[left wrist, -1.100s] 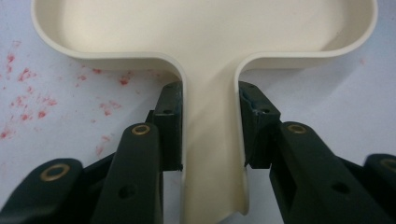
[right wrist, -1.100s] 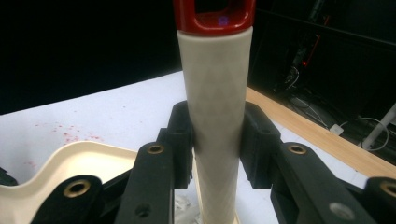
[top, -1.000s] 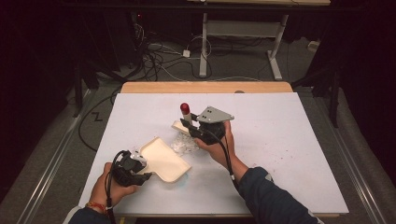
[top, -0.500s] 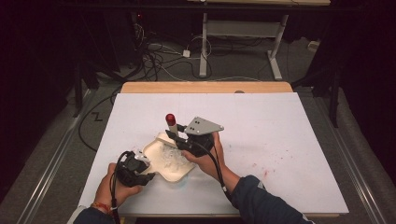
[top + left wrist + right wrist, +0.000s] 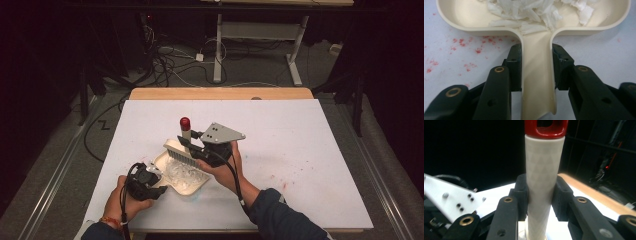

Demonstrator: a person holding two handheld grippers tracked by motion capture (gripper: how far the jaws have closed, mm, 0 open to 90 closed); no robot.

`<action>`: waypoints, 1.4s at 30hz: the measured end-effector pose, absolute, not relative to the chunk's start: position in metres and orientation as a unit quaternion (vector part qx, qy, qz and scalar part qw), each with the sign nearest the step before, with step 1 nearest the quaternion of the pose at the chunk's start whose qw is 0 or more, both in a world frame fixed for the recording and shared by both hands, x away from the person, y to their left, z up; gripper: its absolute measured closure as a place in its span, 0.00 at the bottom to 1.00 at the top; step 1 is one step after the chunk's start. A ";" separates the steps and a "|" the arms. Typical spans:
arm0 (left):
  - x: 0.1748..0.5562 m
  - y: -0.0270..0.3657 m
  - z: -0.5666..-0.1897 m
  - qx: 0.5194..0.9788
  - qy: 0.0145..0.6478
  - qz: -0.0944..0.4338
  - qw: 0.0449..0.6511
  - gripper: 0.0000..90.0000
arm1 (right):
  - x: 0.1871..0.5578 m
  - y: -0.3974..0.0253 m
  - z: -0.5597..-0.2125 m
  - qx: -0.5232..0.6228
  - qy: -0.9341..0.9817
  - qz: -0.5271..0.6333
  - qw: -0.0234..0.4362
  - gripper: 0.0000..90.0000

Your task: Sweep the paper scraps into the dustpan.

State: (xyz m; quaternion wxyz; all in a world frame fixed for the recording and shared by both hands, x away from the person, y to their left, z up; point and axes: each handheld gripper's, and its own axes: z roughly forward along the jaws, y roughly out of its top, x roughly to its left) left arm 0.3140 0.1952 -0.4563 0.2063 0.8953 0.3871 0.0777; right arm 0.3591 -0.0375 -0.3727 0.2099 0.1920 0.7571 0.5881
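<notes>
1. A cream dustpan (image 5: 183, 175) is seen resting on the white surface (image 5: 300, 145), at its near left part in the high view.
2. The dustpan's handle (image 5: 537, 75) is clamped between the fingers (image 5: 514, 65) of the left gripper (image 5: 145, 181); both pads are pressed against the handle's sides in the left gripper view.
3. White shredded scraps (image 5: 536, 12) are seen piled inside the dustpan's tray, reaching to the mouth of the handle.
4. Red specks (image 5: 461, 50) are scattered on the surface just beside the dustpan's rim, on the left of the left gripper view.
5. A hand brush (image 5: 182, 145) is gripped by the right gripper (image 5: 200, 149), with its cream handle (image 5: 542, 182) enclosed between the fingers (image 5: 520, 195) in the right gripper view.
6. The brush handle is topped by a red cap (image 5: 546, 127) with a hanging hole and is tilted up and away from the person.
7. The brush's pale bristle head (image 5: 179, 153) is positioned at the far edge of the dustpan; whether it touches the scraps cannot be told.
8. The grey plate (image 5: 222, 133) is carried on top of the right gripper.
9. Faint red marks (image 5: 280, 172) are visible on the surface to the right of the right hand (image 5: 227, 170).
</notes>
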 end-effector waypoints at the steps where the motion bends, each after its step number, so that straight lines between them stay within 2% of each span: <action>1: 0.314 0.195 -0.456 0.895 0.387 0.078 0.206 0.71 | 0.359 -0.038 -0.373 0.192 0.757 0.588 0.210 0.78; 6: 0.314 0.195 -0.457 0.896 0.386 0.079 0.207 0.71 | 0.362 -0.055 -0.355 0.206 0.742 0.599 0.220 0.78; 12: 0.314 0.194 -0.458 0.895 0.387 0.080 0.204 0.71 | 0.360 -0.074 -0.349 0.209 0.742 0.590 0.239 0.78; 19: 0.312 0.196 -0.456 0.897 0.386 0.076 0.201 0.71 | 0.365 -0.087 -0.362 0.221 0.751 0.570 0.249 0.78; 22: 0.309 0.198 -0.455 0.898 0.385 0.073 0.200 0.71 | 0.367 -0.092 -0.373 0.226 0.756 0.552 0.269 0.78; 25: 0.306 0.200 -0.456 0.900 0.384 0.068 0.195 0.71 | 0.374 -0.096 -0.376 0.241 0.752 0.556 0.261 0.78; 28: 0.304 0.202 -0.456 0.899 0.385 0.065 0.196 0.71 | 0.380 -0.098 -0.375 0.245 0.744 0.557 0.277 0.78; 36: 0.303 0.205 -0.458 0.900 0.383 0.062 0.200 0.71 | 0.407 -0.093 -0.381 0.265 0.747 0.552 0.260 0.78; 42: 0.302 0.205 -0.458 0.899 0.383 0.064 0.200 0.71 | 0.418 -0.090 -0.385 0.279 0.752 0.521 0.292 0.78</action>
